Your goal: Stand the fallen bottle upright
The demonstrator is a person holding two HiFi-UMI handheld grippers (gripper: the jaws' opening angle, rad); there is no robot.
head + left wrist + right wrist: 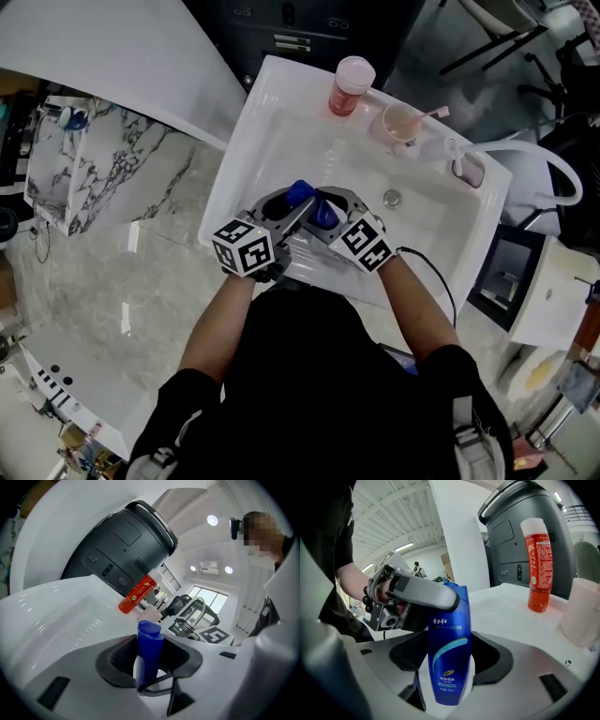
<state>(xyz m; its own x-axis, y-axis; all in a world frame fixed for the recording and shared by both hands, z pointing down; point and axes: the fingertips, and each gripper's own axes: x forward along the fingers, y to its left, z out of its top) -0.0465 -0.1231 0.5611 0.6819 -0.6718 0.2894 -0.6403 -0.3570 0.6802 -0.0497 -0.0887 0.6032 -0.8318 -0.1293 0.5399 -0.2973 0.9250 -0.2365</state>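
Up off its side and roughly upright: the blue bottle [449, 644], in the near part of the white sink [281, 122], between the two tools. Clamped across its broad face by the right gripper [451, 654], jaws wide with pads against both edges. Pinched across its thin upper end by the left gripper [152, 651], jaws narrow and seemingly pressing.

Judged mostly done: raised, but not yet let go. Left to do: settle the base on the basin floor, release, check for steadiness. Cannot tell whether the base already touches.

On the far rim, well apart: an orange bottle [352, 86] standing, and to its right a pink cup [403, 122]. Glossy, sloped porcelain, likely slippery. Beyond the sink, a dark grey machine [122, 550]; to the left, marble-patterned floor [141, 234].
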